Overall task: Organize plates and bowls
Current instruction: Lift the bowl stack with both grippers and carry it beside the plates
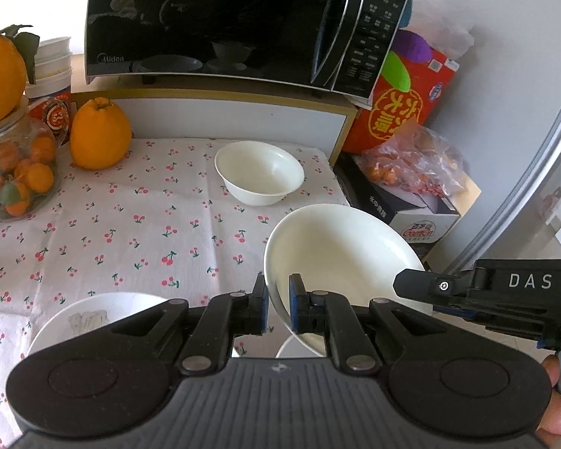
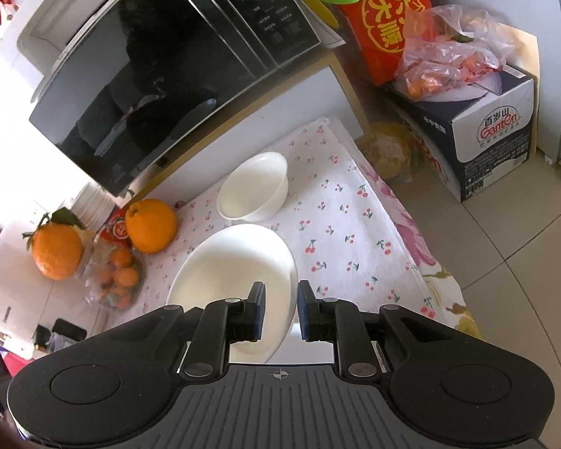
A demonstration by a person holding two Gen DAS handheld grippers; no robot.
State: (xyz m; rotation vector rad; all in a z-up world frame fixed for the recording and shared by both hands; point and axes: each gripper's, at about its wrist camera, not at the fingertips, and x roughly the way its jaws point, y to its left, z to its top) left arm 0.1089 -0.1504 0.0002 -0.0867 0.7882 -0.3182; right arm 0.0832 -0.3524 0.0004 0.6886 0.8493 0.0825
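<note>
A wide white plate [image 1: 340, 258] hangs tilted above the cherry-print cloth [image 1: 131, 232]. My left gripper [image 1: 278, 299] is shut on its near rim. From the right, my right gripper [image 1: 407, 284] reaches the plate's right edge. In the right wrist view the plate [image 2: 228, 273] has its rim between the right gripper's [image 2: 280, 307] fingers, which are shut on it. A white bowl [image 1: 260, 172] stands upright on the cloth beyond the plate, also seen as the bowl [image 2: 254, 191]. Another white plate [image 1: 93, 318] with a pale scrap in it lies at the near left, partly hidden by my left gripper.
A black microwave [image 1: 220, 26] sits on a raised shelf behind the cloth. Oranges [image 1: 99, 134] and a jar of small oranges [image 1: 18, 172] stand at the left. Boxes and a bag of fruit [image 1: 415, 164] fill the right side, beside a fridge door [image 1: 523, 149]. A white rim [image 1: 299, 348] shows under the held plate.
</note>
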